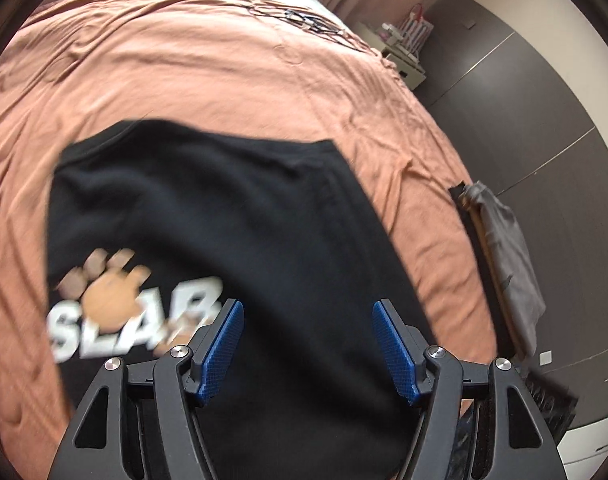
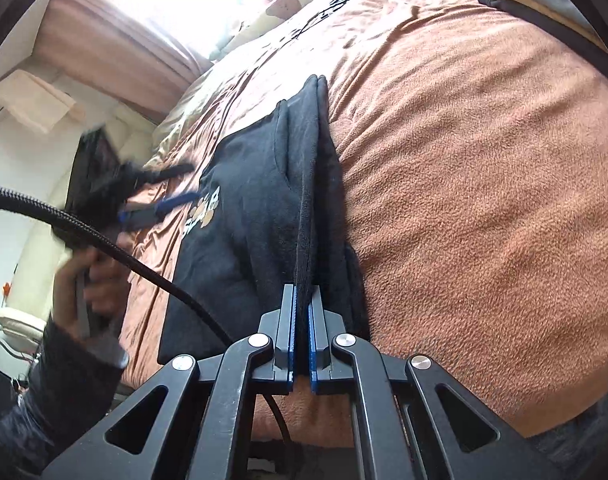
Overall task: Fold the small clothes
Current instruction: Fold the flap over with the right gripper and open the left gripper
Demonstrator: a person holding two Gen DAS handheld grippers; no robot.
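Black shirt (image 1: 232, 216) lies mid-frame on the orange bedspread (image 1: 192, 76), partly folded; more folds remain. Folded clothes (image 1: 504, 256) wait at right. Right gripper (image 2: 303, 316) pinches its edge; left gripper (image 1: 308, 344) hovers wide, empty.

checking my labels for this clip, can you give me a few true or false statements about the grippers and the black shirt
1. The right gripper is shut on a fold of the black shirt. True.
2. The left gripper is clamped on the shirt. False: its jaws stand wide apart above the cloth, holding nothing.
3. The shirt lies on a salmon-coloured bedspread. True.
4. The shirt's print is plain text with no picture. False: a paw-print picture sits above white letters.
5. A grey garment lies near the bed's edge, apart from the black shirt. True.
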